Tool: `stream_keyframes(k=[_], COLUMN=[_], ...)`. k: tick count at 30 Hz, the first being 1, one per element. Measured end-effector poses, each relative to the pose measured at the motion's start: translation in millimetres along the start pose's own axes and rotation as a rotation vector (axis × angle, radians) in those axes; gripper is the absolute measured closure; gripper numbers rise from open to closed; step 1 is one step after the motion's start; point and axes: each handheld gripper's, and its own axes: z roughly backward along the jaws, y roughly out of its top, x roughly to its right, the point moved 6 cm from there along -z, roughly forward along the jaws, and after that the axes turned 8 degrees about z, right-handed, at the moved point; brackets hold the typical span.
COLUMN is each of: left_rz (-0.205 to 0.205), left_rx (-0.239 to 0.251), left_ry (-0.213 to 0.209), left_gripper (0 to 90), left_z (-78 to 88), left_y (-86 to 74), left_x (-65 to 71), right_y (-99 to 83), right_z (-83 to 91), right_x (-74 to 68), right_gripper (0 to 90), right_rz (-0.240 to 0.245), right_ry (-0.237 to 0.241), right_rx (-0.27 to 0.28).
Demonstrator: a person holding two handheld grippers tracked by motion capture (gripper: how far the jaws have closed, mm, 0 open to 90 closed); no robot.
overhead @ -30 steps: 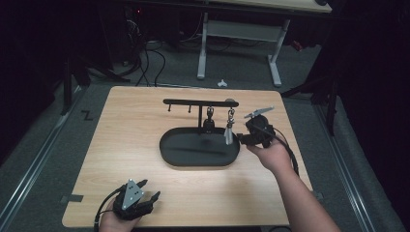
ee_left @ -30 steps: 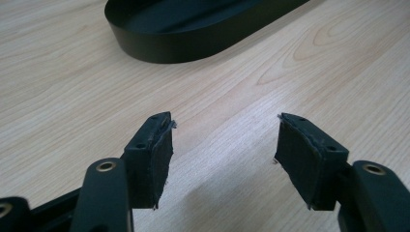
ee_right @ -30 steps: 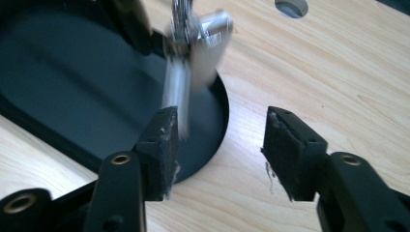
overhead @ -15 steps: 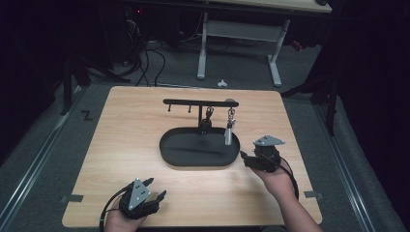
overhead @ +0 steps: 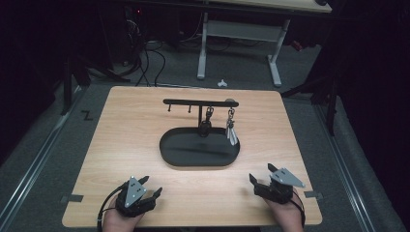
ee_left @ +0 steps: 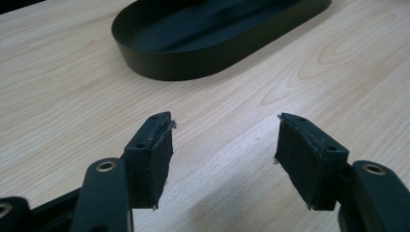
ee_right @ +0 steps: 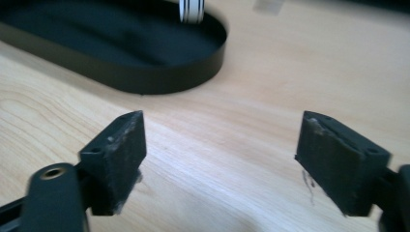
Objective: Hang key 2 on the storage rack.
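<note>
A black oval tray (overhead: 193,164) sits mid-table, with a black hook rack (overhead: 188,102) standing over its far side. On the rack hang a dark key fob (overhead: 207,126) and a pale striped tag (overhead: 232,133). My left gripper (overhead: 151,186) rests at the near left edge, open and empty, with the tray wall (ee_left: 193,67) ahead of its jaws (ee_left: 225,145). My right gripper (overhead: 261,174) is at the near right edge. Its jaws have just been opening and stand wide with nothing between them (ee_right: 220,145). Tray (ee_right: 145,79) and tag (ee_right: 191,12) lie beyond.
The wooden table (overhead: 125,140) has bare board on both sides of the tray and in front of it. Tape marks (overhead: 71,198) sit at the near corners. Behind the table stand a desk frame (overhead: 239,34) and floor cables (overhead: 145,58).
My right gripper has pulled back from the hanging tag at the rack, down to the near right edge of the table, and its jaws have opened. The left gripper has stayed put.
</note>
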Motion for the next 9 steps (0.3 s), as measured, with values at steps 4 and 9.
stream_keyframes(k=[4, 9], left_rz=[-0.025, -0.017], left_rx=[-0.008, 0.007], left_ry=[0.005, -0.009], left_gripper=[38.3, 38.1], left_z=[-2.4, -2.6], left_y=[1.0, 4.1], left_x=[4.8, 8.8], right_y=[11.1, -4.2], right_z=[10.1, 2.8], right_x=[10.7, 3.0], right_gripper=[18.6, 17.2], right_rz=[-0.023, 0.008], right_ry=[-0.006, 0.032], right_rx=[0.064, -0.028])
